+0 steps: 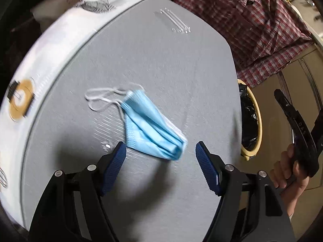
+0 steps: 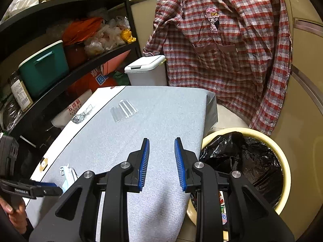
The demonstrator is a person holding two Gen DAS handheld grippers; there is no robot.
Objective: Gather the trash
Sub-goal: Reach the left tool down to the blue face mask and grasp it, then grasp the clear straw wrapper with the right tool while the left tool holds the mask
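Blue face mask [image 1: 150,125], crumpled, white ear loops trailing off its upper left, lies on the grey tabletop [image 1: 171,70]. Left gripper [image 1: 160,152] hovers right over it, blue pads spread wide on either side of the mask's lower end, not pressing it; nothing held. Left wrist view shows the whole mask; right wrist view shows only a sliver of it [image 2: 68,176] at the table's near left edge, behind the left gripper's finger [image 2: 45,188].

Clear plastic wrapper [image 1: 172,22] sits well apart from the mask, toward the far end of the table; both views catch it [image 2: 123,110].

Right gripper [image 2: 162,163] hangs over the table's right side, jaws at a narrow gap, empty. Left wrist view shows only its dark body and the hand [image 1: 290,173] gripping it, not the pads.

Yellow bin [image 2: 285,161] with black liner stands just beside the table's right edge; right wrist view looks into it, left view gets only a slice [image 1: 259,121].

Right view alone shows the black shelf rack [image 2: 66,2], teal container [image 2: 43,68], white lidded bin [image 2: 145,70]. Checked shirt [image 2: 222,46] hangs behind, seen in both.
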